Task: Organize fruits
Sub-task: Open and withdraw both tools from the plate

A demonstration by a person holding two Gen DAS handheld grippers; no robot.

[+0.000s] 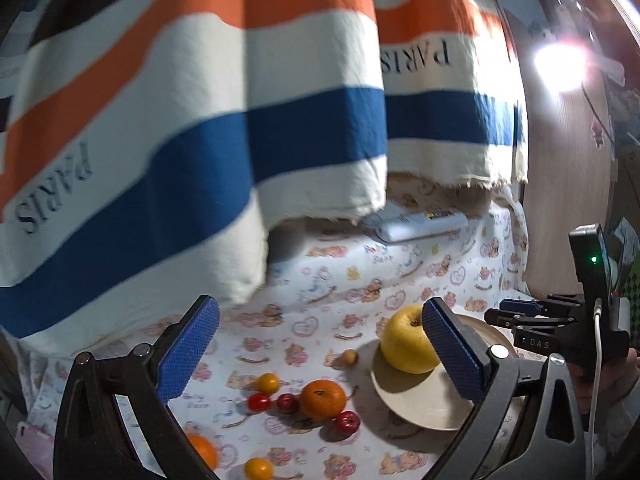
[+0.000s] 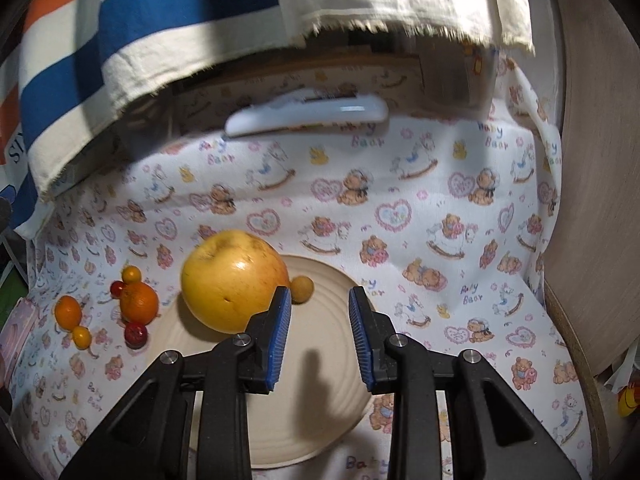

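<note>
Yellow apple (image 2: pixel 234 280): sits on the cream plate (image 2: pixel 320 400), left-far part of it, just beyond and left of the right fingers, not between them
right gripper (image 2: pixel 320 334): fingers spread a little, gap empty, bare plate showing through it; left pad tip close to the apple's skin, cannot tell if touching
left gripper (image 1: pixel 320 354): fingers spread wide, nothing between the pads; apple looks half hidden behind the right pad but lies well beyond it
loose fruit: big orange (image 1: pixel 323 399), red cherry tomatoes (image 1: pixel 347 422) and small yellow ones (image 1: pixel 268 383) lie on the printed cloth (image 2: pixel 400 208) beyond the left fingers' gap; second orange (image 1: pixel 204 450) low, by the left finger's base
small tan fruit (image 2: pixel 301 289): just beyond the right gripper's left finger tip, at the plate's far rim, next to the apple
step: my read, apple delivered to plate, one item done, many left
next move: likely left fingers go down onto the big orange; needs a wide spread, tomatoes crowd it on both sides, so come from above
edges: striped towel (image 1: pixel 200 120) hangs low beyond both grippers, limits lift room; white remote (image 2: pixel 308 114) under it, far off
open room: right half of plate bare, cloth to the right of right fingers free; wooden panel (image 2: pixel 600 200) bounds that side
</note>
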